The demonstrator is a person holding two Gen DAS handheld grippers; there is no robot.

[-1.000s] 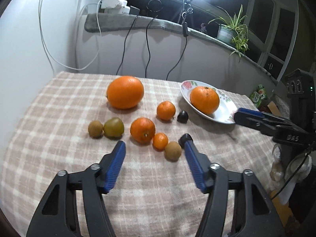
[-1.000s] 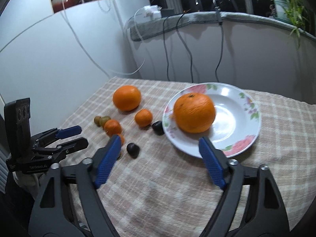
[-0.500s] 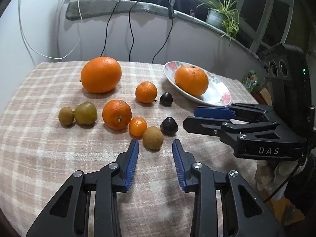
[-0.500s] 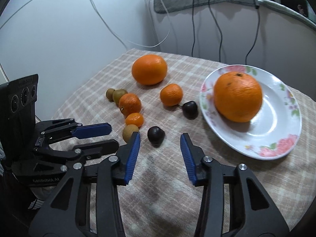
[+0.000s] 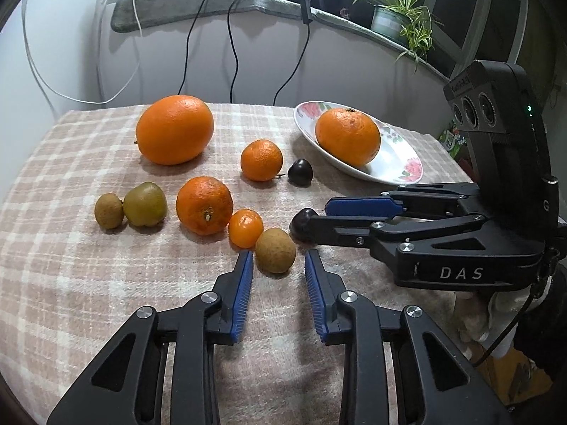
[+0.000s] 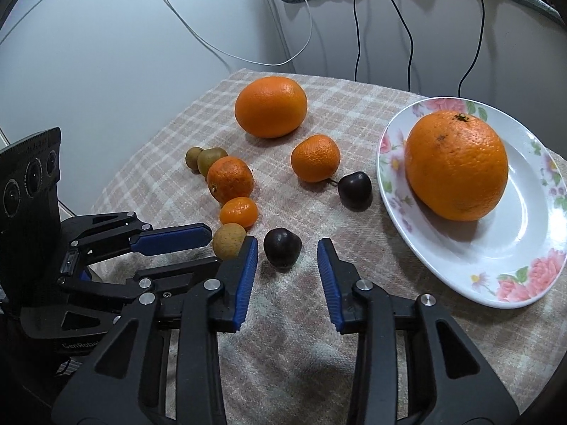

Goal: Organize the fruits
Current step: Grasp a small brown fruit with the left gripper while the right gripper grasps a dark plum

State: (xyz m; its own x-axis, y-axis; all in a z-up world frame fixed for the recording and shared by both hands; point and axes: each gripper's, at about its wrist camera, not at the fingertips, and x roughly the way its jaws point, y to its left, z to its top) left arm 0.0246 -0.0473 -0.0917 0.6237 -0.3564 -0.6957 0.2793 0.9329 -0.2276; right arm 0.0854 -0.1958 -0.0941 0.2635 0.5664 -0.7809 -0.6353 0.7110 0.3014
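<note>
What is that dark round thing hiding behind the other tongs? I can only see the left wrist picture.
Observer: It's a dark cherry. The right wrist view shows it whole, lying on the checked cloth just at the tips of the right tongs.
Operator: Are the tongs squeezing it?
Observer: No. From this side the tongs are open, and there is a gap between the cherry and each blue pad.
</note>
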